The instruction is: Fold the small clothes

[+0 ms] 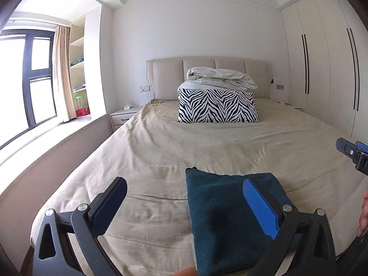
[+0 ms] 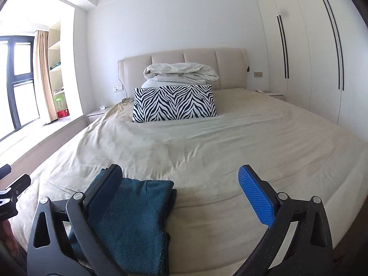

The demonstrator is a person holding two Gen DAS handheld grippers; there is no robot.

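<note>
The left hand-held gripper (image 1: 185,188) stands wide open over the bed (image 1: 161,151) and grips nothing; the folded teal garment (image 1: 220,220) lies flat on the sheet below, behind its right finger (image 1: 260,204). The right hand-held gripper (image 2: 180,176) is likewise spread wide and empty, with the garment (image 2: 135,218) under and behind its left finger (image 2: 103,188). Far ahead of both, a zebra pillow (image 1: 218,105) leans at the headboard (image 1: 165,78) with a bundled quilt (image 1: 220,78) on top
</note>
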